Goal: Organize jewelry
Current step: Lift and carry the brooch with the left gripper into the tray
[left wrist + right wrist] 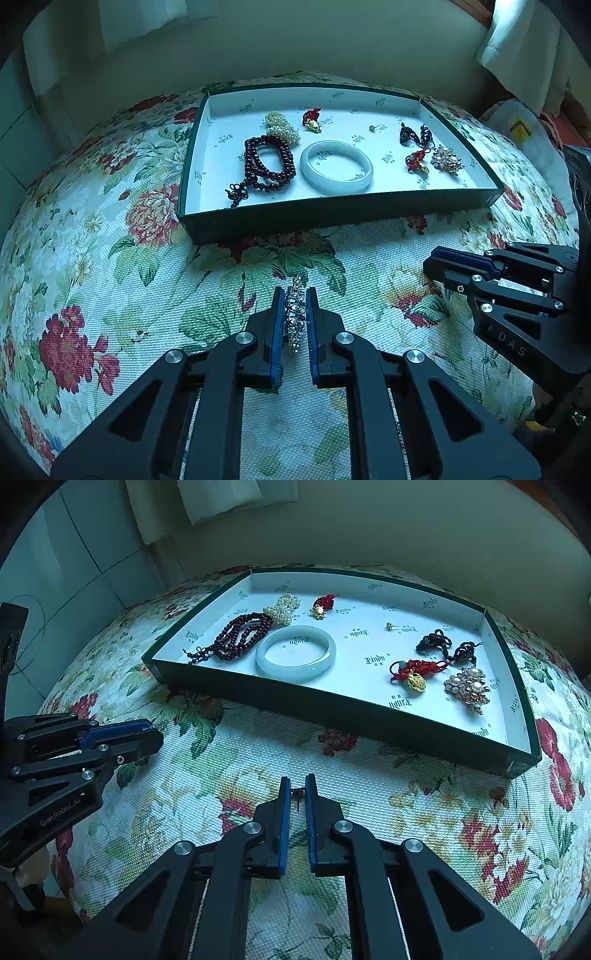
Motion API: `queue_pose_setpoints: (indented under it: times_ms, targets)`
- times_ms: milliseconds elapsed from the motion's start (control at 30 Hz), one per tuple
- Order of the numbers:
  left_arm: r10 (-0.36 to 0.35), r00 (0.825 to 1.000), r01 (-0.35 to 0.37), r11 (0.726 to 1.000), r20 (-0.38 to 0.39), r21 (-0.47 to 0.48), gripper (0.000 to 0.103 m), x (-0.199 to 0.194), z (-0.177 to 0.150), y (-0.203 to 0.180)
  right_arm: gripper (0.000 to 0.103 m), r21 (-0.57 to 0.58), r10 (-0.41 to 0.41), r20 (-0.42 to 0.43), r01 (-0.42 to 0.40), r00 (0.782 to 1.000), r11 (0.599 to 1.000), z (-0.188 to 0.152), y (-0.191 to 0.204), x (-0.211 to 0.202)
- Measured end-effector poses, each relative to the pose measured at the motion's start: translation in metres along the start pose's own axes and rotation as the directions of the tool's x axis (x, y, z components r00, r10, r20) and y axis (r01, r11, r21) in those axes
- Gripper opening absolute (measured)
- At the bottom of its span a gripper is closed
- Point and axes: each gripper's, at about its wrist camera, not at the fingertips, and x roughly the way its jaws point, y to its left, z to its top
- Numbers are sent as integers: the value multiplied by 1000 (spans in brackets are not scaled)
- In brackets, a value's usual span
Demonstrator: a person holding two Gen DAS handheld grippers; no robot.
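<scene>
My left gripper (295, 291) is shut on a sparkling rhinestone piece (294, 317), held edge-on between the blue pads just above the floral cloth. My right gripper (297, 779) is shut on a tiny dark stud earring (297, 793) at its tips, low over the same cloth. Each gripper shows in the other's view, the right gripper (430, 264) at the right and the left gripper (155, 734) at the left. Behind both lies a dark green tray (332, 218) (332, 709) with a white lining.
The tray holds a dark red bead bracelet (269, 166), a pearl cluster (282, 127), a white bangle (336, 166), a small gold stud (372, 128), red knots with gold charms (417, 162), dark knotted cords (413, 134) and a pearl brooch (447, 159). A wall stands behind the round table.
</scene>
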Motion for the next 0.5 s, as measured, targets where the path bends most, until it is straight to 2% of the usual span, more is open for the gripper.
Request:
queue_pose_setpoints:
  times_ms: [500]
  targets:
    - [0,1000,0,1000,7,15,11,-3,-1,-9,8,6,-12,4,12,1000,1000,-10,-3,-11]
